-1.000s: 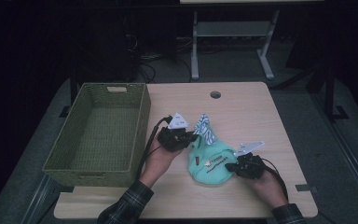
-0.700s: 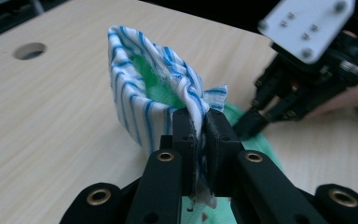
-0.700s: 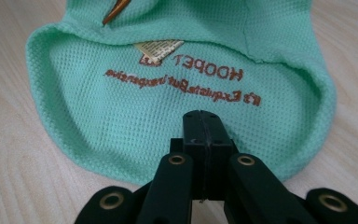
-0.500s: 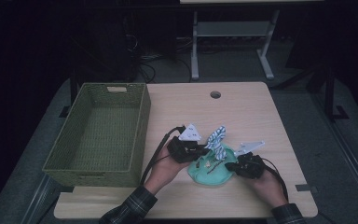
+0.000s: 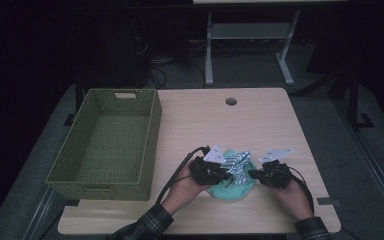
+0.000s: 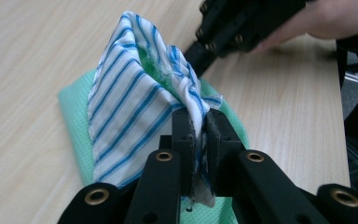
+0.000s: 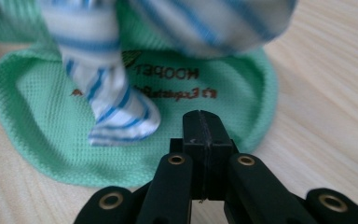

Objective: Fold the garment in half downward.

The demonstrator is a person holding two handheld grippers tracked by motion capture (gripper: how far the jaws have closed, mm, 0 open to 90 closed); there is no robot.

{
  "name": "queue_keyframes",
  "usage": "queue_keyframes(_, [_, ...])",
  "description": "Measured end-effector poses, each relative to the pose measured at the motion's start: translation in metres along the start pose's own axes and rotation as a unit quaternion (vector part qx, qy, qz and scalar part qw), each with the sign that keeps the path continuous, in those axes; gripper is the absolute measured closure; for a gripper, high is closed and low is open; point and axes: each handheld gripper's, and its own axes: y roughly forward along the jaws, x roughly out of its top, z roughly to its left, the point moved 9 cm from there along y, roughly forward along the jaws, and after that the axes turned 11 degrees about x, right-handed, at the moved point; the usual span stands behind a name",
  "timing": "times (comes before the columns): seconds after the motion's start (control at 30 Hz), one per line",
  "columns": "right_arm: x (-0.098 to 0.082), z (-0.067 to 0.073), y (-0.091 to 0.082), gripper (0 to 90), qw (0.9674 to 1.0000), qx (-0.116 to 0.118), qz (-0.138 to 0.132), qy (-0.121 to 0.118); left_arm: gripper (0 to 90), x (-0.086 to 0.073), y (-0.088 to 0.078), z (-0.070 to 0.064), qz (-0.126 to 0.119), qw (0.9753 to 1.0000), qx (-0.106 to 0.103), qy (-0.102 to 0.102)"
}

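Since a second ago the left gripper has carried the striped fabric from the far edge of the green cloth toward six o'clock, folding the garment over; the right gripper has barely shifted.

High view: the green cloth lies near the table's front edge, at four o'clock from the wicker basket, between both grippers.

Left gripper view: jaws pinched tight on the striped lining, which tents up limp, green cloth spread beneath. The right gripper's black body sits at one o'clock.

Right gripper view: jaws pressed together with nothing between them, resting at the green cloth's near hem, printed lettering at twelve o'clock.

Soft, light, floppy stuff; I'd say grab hems or corners, since a mid-panel pinch just bunches.
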Motion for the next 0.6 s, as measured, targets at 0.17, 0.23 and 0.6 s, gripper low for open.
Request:
queue_keyframes(0.17, [-0.001, -0.003, -0.003, 89.6, 1.0000, -0.004, -0.001, 0.002, 76.9, -0.001, 0.004, -0.004, 0.003, 1.0000, -0.005, 0.000])
queue_keyframes(0.23, [0.000, -0.003, -0.004, 89.5, 1.0000, -0.004, -0.003, 0.002, 75.8, -0.001, 0.003, -0.004, 0.003, 1.0000, -0.006, -0.001])
queue_keyframes(0.6, [0.000, 0.001, -0.011, 89.5, 0.9999, 0.003, -0.009, -0.002, 62.1, 0.011, -0.014, 0.007, -0.028, 0.9994, -0.002, -0.020])
